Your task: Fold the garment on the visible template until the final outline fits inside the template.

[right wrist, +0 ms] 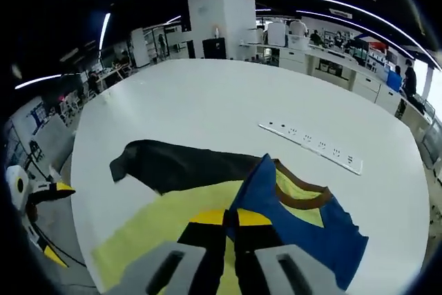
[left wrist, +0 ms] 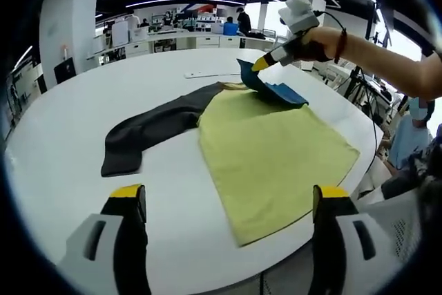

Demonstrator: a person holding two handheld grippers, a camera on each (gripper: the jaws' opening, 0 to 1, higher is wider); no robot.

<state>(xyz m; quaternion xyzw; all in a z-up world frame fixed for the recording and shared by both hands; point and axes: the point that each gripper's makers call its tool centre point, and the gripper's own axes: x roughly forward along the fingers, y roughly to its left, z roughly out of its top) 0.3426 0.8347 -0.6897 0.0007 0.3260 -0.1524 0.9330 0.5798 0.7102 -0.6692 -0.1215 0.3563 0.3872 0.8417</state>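
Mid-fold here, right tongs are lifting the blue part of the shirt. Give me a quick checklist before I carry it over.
1. Right tongs shut on blue sleeve: ok.
2. Left tongs open, clear of the cloth: ok.
3. Yellow shirt lying flat on the table: ok.
4. Dark sleeve folded in: not ok, spread out sideways.
5. Template outline under the shirt: cannot tell.
6. Power strip clear of the shirt: ok.

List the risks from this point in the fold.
1. The right gripper pinches only a small bit of the blue sleeve near the brown collar; the cloth may slip out mid-fold.
2. The left gripper hangs open off the yellow body, so nothing pins it and the pull may drag it.
3. The black sleeve lies spread far out, likely beyond the final outline.
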